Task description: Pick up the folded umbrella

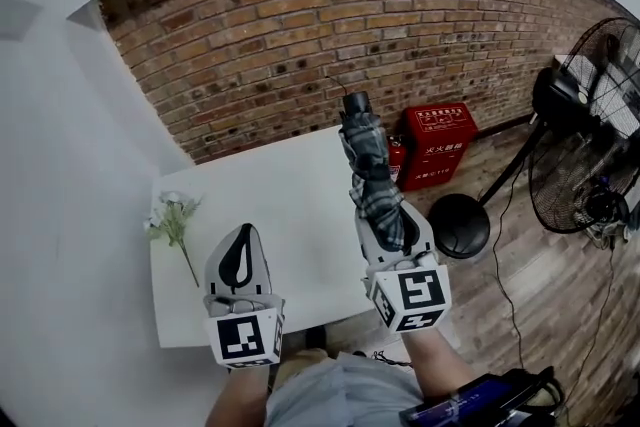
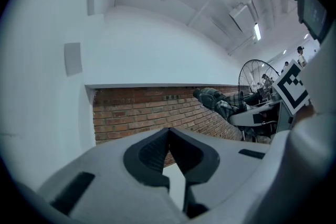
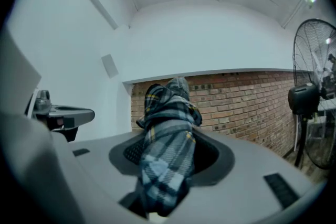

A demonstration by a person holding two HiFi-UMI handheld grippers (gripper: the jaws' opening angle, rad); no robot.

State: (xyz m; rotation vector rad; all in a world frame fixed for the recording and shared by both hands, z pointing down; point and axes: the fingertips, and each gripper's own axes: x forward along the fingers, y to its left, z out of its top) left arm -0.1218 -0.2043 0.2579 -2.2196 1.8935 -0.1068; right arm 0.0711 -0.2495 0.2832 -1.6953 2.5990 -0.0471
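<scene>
A folded plaid umbrella [image 1: 372, 177] in grey and dark checks sticks out forward from my right gripper [image 1: 392, 227], whose jaws are shut on its lower part, raised off the white table [image 1: 290, 215]. The right gripper view shows the umbrella [image 3: 167, 152] filling the gap between the jaws and pointing at the brick wall. My left gripper [image 1: 240, 260] hangs over the table's near left part, jaws together at the tips and nothing in them [image 2: 169, 136]. From the left gripper view the umbrella [image 2: 219, 101] appears off to the right.
A white flower sprig [image 1: 174, 220] lies on the table's left side. Behind the table stands a brick wall [image 1: 300, 25] with a red fire-extinguisher box [image 1: 440, 143] at its foot. A black standing fan [image 1: 580, 140] and its round base [image 1: 460, 225] are on the wooden floor at the right.
</scene>
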